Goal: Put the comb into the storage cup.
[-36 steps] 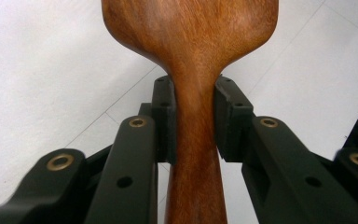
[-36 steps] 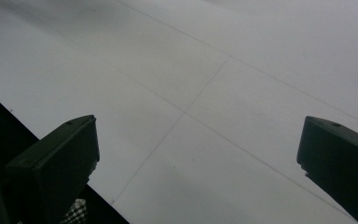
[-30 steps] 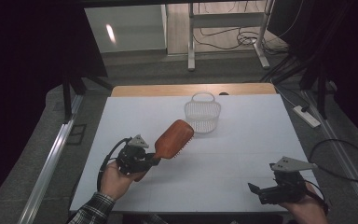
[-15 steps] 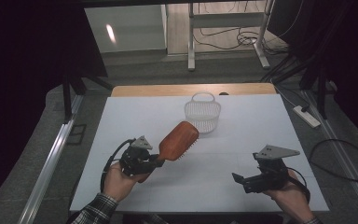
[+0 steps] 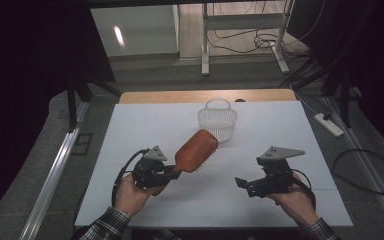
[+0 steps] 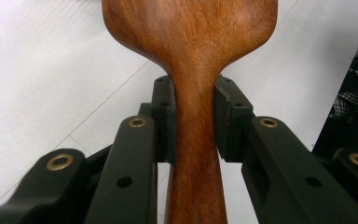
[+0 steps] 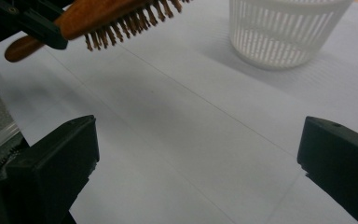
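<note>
Clearly the left gripper has its jaws clamped on the narrow neck of the wooden hairbrush, one pad pressed to each side of the handle, as the left gripper view shows. Gripping there, just below where the head widens, probably keeps the brush from twisting and leaves the whole head free ahead of the jaws. It is held off the white table near the front left, head slanting up and away toward the middle, wooden back up and bristles facing down.

To the right, near the front edge, the right gripper holds nothing; its jaws stand wide apart with bare table between them. It points left toward the brush, well apart from it, perhaps ready to help.

Farther back, just beyond the brush head and near the far edge's middle, stands a white slatted basket, upright with its mouth open. Judging by the aim, the brush seems meant for it.
</note>
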`<action>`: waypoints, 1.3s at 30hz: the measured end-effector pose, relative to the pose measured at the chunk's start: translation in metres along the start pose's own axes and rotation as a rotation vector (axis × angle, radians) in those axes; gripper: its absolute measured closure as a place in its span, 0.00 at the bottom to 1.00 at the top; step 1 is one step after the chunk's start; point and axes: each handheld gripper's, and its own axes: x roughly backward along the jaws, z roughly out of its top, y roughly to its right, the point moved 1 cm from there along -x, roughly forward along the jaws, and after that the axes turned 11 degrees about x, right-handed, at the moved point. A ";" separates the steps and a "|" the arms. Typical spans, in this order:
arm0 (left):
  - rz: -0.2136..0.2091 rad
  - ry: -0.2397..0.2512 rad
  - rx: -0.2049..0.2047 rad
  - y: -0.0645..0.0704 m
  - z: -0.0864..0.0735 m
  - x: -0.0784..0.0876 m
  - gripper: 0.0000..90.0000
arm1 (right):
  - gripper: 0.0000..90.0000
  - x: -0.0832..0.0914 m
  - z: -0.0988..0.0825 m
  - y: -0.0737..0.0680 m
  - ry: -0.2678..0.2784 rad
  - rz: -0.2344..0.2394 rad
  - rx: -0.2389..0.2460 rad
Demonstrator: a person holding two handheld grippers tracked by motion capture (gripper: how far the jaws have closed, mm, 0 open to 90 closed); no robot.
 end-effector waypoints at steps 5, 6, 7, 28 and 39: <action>-0.009 -0.002 -0.006 0.003 0.002 -0.003 0.80 | 0.00 -0.009 0.009 -0.002 0.005 0.035 -0.021; -0.007 0.000 -0.010 0.004 0.002 -0.003 0.80 | 0.00 -0.010 0.010 -0.002 0.006 0.037 -0.025; -0.012 0.001 -0.009 0.004 0.003 -0.003 0.80 | 0.00 -0.012 0.012 -0.002 0.005 0.039 -0.027; -0.021 0.031 -0.016 0.009 0.006 -0.001 0.80 | 0.00 -0.053 0.048 0.000 0.014 0.136 -0.166; -0.029 0.046 -0.030 0.014 0.008 0.000 0.80 | 0.00 -0.076 0.065 -0.003 0.007 0.155 -0.195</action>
